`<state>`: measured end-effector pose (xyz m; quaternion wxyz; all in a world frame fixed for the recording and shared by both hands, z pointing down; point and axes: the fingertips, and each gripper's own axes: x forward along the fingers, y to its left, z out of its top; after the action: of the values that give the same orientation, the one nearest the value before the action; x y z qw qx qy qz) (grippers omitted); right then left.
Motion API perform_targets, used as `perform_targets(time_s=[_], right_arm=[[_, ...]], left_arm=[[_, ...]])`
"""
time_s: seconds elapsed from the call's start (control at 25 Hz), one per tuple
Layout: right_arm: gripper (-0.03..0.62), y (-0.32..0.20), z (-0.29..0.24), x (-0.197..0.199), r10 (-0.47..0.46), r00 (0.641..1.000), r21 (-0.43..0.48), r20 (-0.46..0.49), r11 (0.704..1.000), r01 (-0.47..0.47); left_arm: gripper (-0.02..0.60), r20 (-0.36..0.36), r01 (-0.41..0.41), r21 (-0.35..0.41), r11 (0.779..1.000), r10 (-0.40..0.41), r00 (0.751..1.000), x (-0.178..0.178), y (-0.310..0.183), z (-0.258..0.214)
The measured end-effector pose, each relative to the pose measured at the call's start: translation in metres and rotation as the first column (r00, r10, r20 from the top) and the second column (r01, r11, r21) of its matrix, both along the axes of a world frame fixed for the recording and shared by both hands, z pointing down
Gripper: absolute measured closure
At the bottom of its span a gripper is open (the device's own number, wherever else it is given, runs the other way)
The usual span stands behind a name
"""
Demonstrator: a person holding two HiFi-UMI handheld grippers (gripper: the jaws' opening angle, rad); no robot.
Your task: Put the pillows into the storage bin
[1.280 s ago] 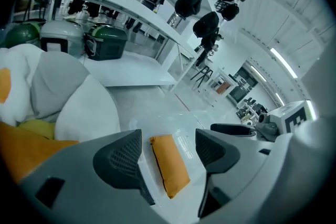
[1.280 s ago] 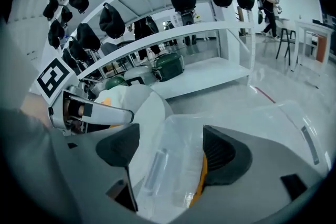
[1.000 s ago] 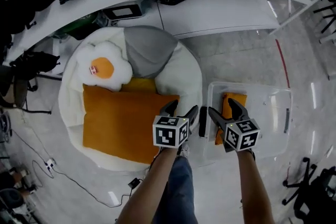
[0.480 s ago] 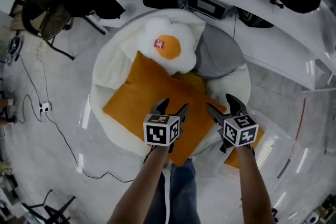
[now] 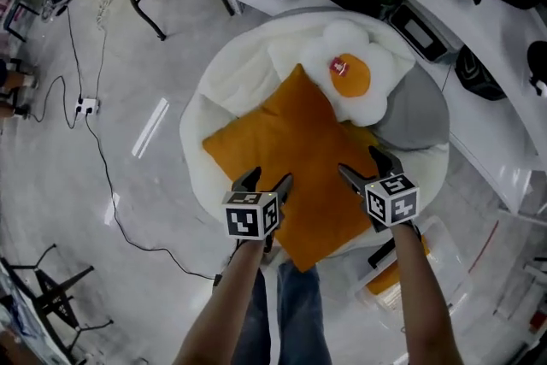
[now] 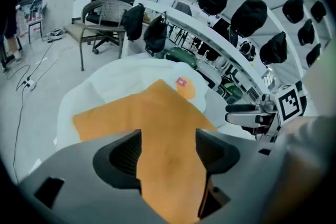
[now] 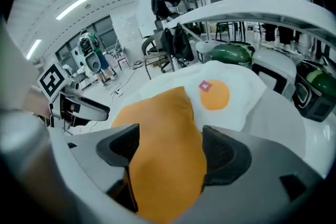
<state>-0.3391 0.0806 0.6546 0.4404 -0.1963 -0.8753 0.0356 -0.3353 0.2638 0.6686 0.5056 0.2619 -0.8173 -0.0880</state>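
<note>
Both spread wide over smooth square orange pillow (image 5: 291, 141) at frame centre: left gripper (image 5: 267, 179), right gripper (image 5: 359, 162); upper right, plush fried-egg cushion (image 5: 355, 73) on white beanbag (image 5: 231, 81).

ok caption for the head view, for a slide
Left tongs and right tongs, both open, poised over the orange pillow on a white cushion, fried-egg pillow beside it.
</note>
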Motion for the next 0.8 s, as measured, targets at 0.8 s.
perform_targets(time_s=[0.8], right_arm=[[0.155, 0.009, 0.120, -0.016, -0.193, 0.949, 0.009, -0.247, 0.979, 0.202]], left_arm=[[0.225, -0.267, 0.282, -0.055, 0.958, -0.287, 0.920, 0.074, 0.071, 0.120]])
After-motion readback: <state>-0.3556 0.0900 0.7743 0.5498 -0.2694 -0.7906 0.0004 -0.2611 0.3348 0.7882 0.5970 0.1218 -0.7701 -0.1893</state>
